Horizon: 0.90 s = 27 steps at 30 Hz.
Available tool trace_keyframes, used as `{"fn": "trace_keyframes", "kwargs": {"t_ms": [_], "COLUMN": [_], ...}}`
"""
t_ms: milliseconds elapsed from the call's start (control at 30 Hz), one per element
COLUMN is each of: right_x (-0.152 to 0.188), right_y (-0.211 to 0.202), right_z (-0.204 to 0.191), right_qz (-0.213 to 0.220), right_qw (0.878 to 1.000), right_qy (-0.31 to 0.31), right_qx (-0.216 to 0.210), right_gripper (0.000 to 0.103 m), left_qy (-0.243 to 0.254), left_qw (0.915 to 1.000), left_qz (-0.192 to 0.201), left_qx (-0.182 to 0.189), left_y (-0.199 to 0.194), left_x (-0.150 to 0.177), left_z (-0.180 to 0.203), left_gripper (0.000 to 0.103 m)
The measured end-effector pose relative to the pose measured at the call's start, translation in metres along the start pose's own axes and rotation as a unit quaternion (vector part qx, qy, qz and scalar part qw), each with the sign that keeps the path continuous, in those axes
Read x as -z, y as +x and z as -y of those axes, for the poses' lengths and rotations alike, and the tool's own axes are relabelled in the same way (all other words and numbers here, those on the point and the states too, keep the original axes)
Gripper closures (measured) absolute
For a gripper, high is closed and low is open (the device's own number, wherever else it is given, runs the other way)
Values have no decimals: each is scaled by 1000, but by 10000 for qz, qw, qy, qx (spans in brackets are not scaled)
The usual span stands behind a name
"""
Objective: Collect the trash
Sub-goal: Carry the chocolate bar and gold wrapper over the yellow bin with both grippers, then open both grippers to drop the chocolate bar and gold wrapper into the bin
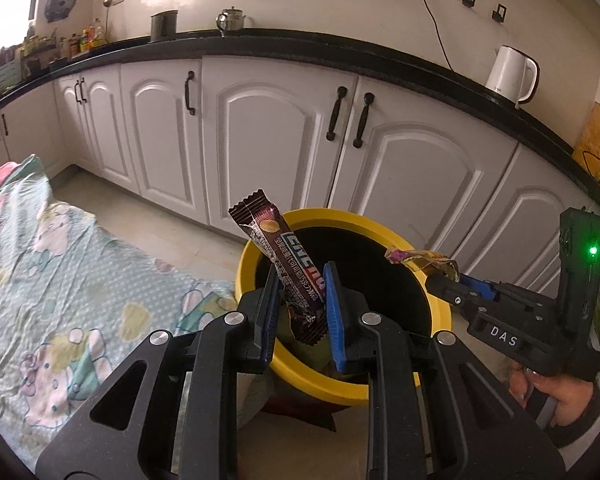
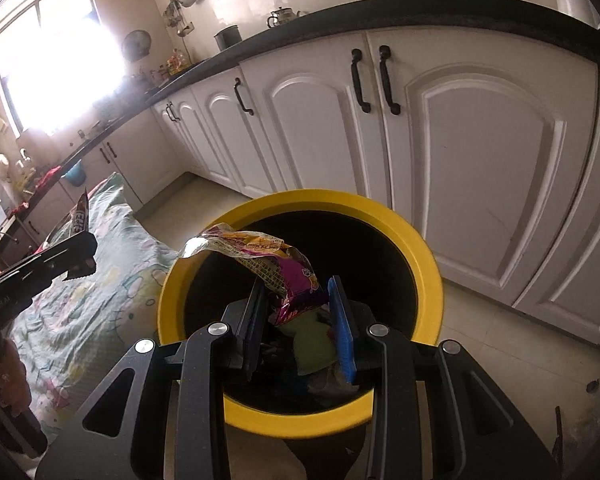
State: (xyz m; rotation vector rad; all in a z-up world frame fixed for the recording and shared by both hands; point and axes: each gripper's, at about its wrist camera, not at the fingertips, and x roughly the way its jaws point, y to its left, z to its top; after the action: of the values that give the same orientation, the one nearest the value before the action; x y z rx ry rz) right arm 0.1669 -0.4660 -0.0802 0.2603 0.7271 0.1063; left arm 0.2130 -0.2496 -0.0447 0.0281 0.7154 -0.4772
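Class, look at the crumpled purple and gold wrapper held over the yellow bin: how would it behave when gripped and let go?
The wrapper droops past the right gripper, so probably floppy. Its foil looks thin and empty, likely very light. It may flutter rather than drop straight.

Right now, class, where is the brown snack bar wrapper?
In the left wrist view, the brown snack bar wrapper stands pinched in the left gripper, over the yellow-rimmed bin.
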Motion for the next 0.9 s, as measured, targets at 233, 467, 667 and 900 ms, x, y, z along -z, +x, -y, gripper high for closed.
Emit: {"fn": "trace_keyframes", "kwargs": {"t_ms": [233, 467, 667, 900], "right_x": [8, 16, 23, 26], "right_y": [3, 9, 14, 22], "right_z": [7, 13, 17, 16], "right_qz": [-63, -159, -246, -342], "right_qw": [9999, 9997, 9992, 9985], "right_qy": [25, 7, -28, -95], "right_qx": [93, 200, 328, 413], "right_gripper": [73, 73, 73, 72], "left_qy": [66, 178, 221, 171], "left_qw": [9998, 9991, 9980, 9971], "left_qz": [-155, -346, -550, -718], "left_qx": [100, 155, 197, 196], "left_y": [15, 34, 51, 69], "left_x": [3, 2, 0, -5], "left_z": [9, 18, 21, 18], "left_gripper": [88, 87, 87, 87]}}
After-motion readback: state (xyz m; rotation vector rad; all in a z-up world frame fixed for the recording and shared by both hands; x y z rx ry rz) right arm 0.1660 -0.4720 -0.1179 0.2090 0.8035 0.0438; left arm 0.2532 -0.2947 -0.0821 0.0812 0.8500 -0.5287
